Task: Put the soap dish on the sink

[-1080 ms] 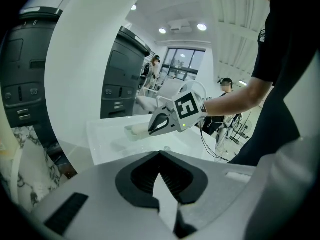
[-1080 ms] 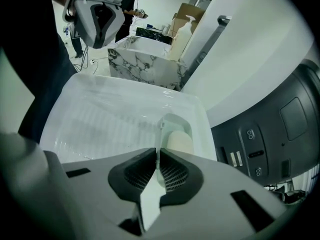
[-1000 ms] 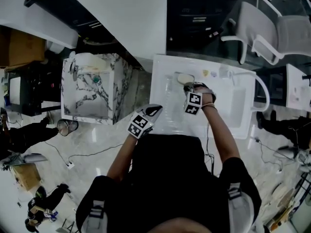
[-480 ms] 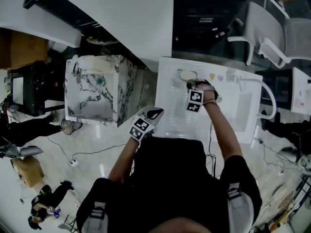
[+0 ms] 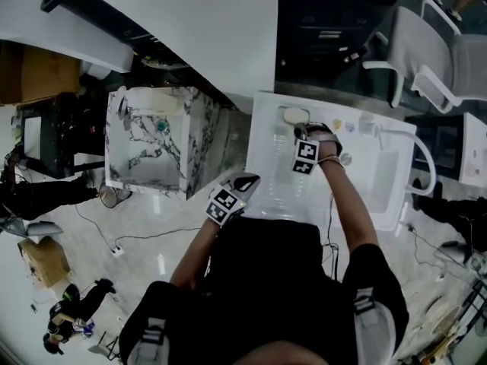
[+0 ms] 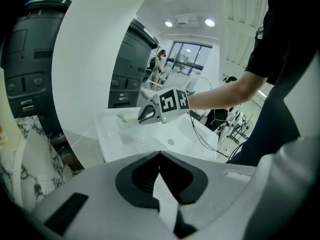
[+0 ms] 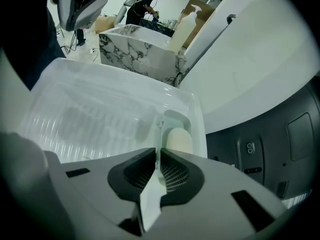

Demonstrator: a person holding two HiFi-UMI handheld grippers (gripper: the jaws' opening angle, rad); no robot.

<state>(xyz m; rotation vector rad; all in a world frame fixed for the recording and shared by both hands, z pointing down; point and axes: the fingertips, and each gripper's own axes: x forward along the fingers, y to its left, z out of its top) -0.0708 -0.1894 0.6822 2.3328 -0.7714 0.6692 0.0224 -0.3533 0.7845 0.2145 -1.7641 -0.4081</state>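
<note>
The soap dish (image 5: pixel 292 115) is a translucent white tray holding a beige soap bar (image 7: pixel 179 140). It sits at the far left corner of the white sink (image 5: pixel 274 182). My right gripper (image 5: pixel 299 133) is shut on the dish's thin near rim (image 7: pixel 160 128), which runs down between its jaws (image 7: pixel 158 156). My left gripper (image 5: pixel 249 179) hangs by the sink's near left edge, shut and empty (image 6: pixel 160 156). The left gripper view shows the right gripper (image 6: pixel 169 104) at the soap dish (image 6: pixel 126 120) over the sink (image 6: pixel 150 140).
A marble-patterned cabinet (image 5: pixel 156 139) stands left of the sink. The ribbed drainboard (image 7: pixel 85 119) lies left of the basin (image 5: pixel 377 166), with an arched tap (image 5: pixel 426 158) at the right. Small items (image 5: pixel 340 124) sit on the back ledge. White chairs (image 5: pixel 434 44) stand behind.
The right gripper and the soap dish have edged slightly toward the sink's far left corner. The head view shifted a little. The left gripper stays about where it was.
</note>
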